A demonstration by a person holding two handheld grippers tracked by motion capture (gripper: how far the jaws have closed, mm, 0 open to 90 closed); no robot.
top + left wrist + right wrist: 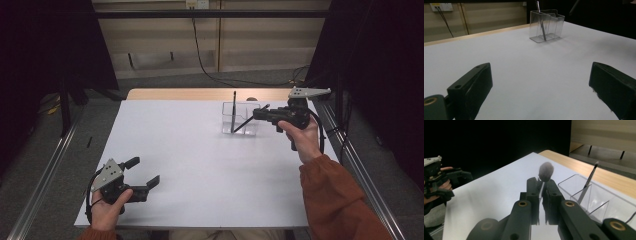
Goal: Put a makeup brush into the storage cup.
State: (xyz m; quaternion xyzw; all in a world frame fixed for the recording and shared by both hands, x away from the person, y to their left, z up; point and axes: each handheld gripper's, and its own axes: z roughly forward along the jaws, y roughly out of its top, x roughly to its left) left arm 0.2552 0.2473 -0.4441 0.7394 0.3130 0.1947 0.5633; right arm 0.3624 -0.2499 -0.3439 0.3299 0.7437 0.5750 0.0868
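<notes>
at the far right of the white table (200,165), my right gripper (261,114) has its jaws pressed together on a slender makeup brush with a dark fluffy head (546,172), held above the clear plastic two-compartment organizer (240,119). my right gripper view shows the brush head beyond the jaw tips; the high view shows the dark handle slanting down-left into the organizer. the brush's long axis runs along my jaws, head pointing away from my hand. a second thin dark stick (234,102) stands nearly upright in the organizer. my left gripper (145,172) rests near the table's front-left, jaws spread wide, holding nothing.
</notes>
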